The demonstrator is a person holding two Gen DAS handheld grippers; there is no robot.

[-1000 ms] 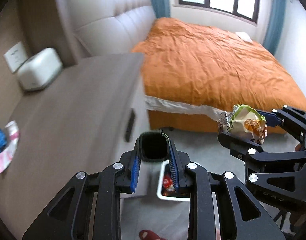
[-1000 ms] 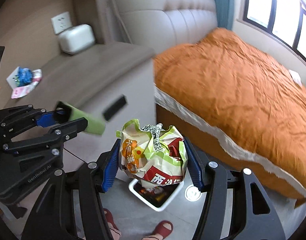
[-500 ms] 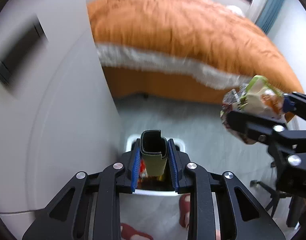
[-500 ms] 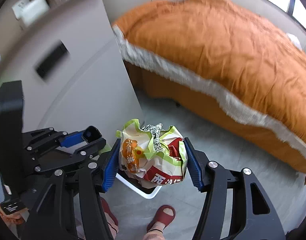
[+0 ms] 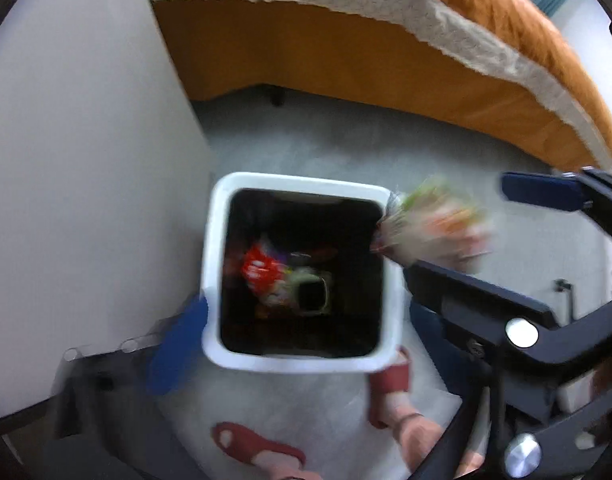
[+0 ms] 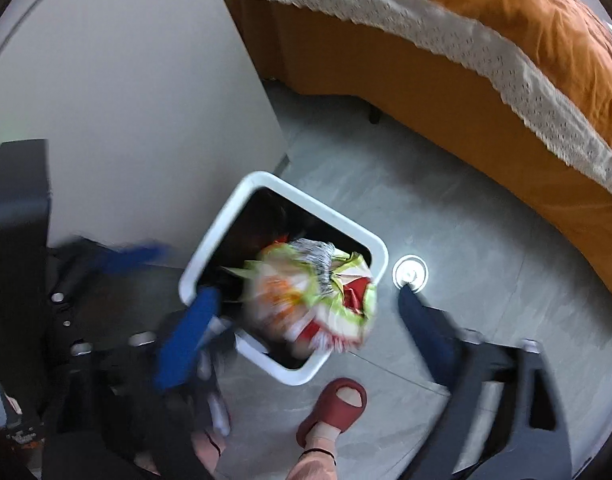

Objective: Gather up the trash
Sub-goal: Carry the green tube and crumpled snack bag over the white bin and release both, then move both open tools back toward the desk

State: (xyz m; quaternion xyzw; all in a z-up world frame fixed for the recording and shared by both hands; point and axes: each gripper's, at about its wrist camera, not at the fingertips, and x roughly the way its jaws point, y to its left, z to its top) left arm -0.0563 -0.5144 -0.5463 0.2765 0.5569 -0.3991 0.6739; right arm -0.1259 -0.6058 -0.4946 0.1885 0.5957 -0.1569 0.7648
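Note:
A white trash bin [image 5: 216, 240] with a dark liner stands on the grey floor, seen from straight above. Inside it lie a green open-ended box [image 5: 312, 296] and a red wrapper [image 5: 258, 268]. My left gripper [image 5: 306, 316] hangs over the bin, its jaws opening wide with nothing between them. The right gripper [image 6: 306, 300] is over the bin's [image 6: 318, 204] near corner, jaws opening too. The crumpled green, white and red snack bag [image 6: 310, 300] is blurred between its pads and touches neither. From the left wrist view the bag [image 5: 434, 232] sits at the bin's right rim.
The white side of a bedside cabinet [image 5: 86, 160] rises left of the bin. A bed with an orange cover and lace trim [image 6: 486, 60] runs behind. A person's feet in red slippers [image 6: 334, 404] stand just below the bin. A round floor drain [image 6: 410, 274] lies to its right.
Both grippers dropped from cabinet height to just above the bin and tilted downward. The left jaws let go of the green box, now in the bin. The right jaws spread off the snack bag.

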